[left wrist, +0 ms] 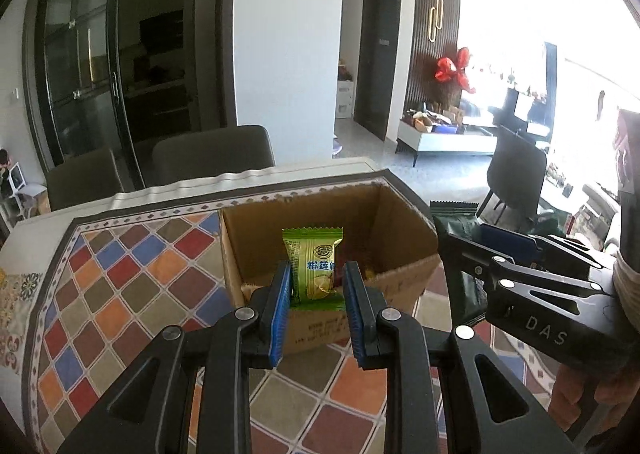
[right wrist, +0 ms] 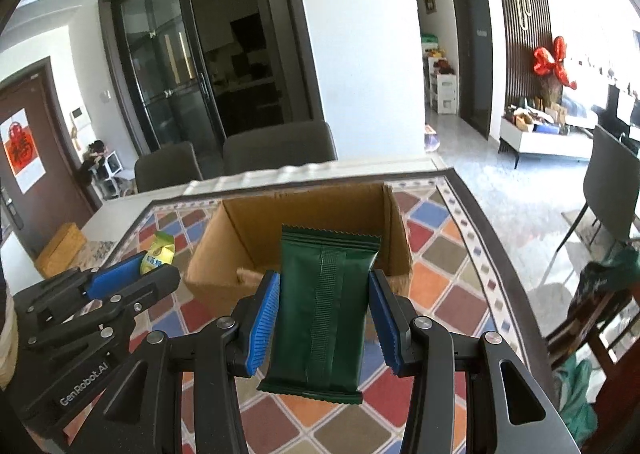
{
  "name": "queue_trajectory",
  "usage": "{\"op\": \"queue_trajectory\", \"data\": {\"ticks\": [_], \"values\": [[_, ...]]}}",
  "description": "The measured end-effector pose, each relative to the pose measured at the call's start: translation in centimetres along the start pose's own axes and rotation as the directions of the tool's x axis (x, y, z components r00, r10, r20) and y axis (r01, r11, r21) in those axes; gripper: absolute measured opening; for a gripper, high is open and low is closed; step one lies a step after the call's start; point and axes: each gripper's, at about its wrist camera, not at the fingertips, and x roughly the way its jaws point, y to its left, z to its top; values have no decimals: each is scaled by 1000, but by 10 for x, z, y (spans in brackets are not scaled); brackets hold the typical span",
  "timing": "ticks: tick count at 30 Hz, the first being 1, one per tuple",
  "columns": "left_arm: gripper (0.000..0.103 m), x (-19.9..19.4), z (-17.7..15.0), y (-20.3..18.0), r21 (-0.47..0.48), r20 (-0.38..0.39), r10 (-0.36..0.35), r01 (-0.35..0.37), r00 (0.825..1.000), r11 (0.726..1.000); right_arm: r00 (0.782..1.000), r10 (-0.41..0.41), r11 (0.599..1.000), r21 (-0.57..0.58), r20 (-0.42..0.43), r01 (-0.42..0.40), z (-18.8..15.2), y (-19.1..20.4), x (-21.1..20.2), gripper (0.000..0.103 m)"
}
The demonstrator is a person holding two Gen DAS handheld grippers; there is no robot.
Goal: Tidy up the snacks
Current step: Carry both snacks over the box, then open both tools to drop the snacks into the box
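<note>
Cardboard box (right wrist: 304,213) ahead — left gripper (left wrist: 318,286) pinches a green snack packet (left wrist: 314,266), right gripper (right wrist: 324,318) clamps a dark-green pouch (right wrist: 324,310) — simultaneous drops risk collision.

Our right gripper (right wrist: 324,318) clamps a dark green snack packet (right wrist: 320,314) before our open cardboard box (right wrist: 256,230).

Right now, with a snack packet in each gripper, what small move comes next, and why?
Probably carry both forward over the open cardboard box. The left gripper grips the light green packet, the right gripper the dark green packet, and both sit short of its near rim.
</note>
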Motion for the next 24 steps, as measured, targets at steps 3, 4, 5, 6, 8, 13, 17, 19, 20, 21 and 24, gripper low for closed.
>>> {"op": "queue_trajectory", "data": {"ticks": [3,4,5,6,8,13,17,19,20,21,24], "values": [[26,6,11,5,-13,-1,-5,5,1000,1000,1000,-5,1000,-17,13,5,11,3,4,46],[26,9,14,6,-16,-5,-8,8,1000,1000,1000,-6,1000,-19,15,6,15,3,6,46],[26,12,17,8,-20,-7,-10,9,1000,1000,1000,-5,1000,-23,15,6,18,4,8,46],[26,15,20,10,-27,-10,-12,12,1000,1000,1000,-2,1000,-25,13,3,22,4,10,46],[26,21,25,12,-36,-19,-20,19,1000,999,1000,2,1000,-23,8,-2,29,3,17,46],[26,41,35,21,-70,-58,-42,38,997,997,1000,-3,999,-37,-10,2,46,3,35,46],[26,57,39,27,-93,-91,-48,40,995,995,1000,1,999,-52,-28,-3,55,5,48,46],[26,65,40,30,-99,-106,-48,37,993,994,999,1,998,-67,-33,-4,58,7,54,46],[26,70,40,31,-101,-114,-48,36,992,994,999,0,997,-76,-37,-3,60,8,58,46],[26,75,39,32,-100,-125,-47,34,991,994,999,-1,997,-79,-43,-3,61,8,62,46],[26,86,39,33,-98,-146,-45,31,988,995,998,-3,996,-87,-60,-3,63,10,71,46]]}}
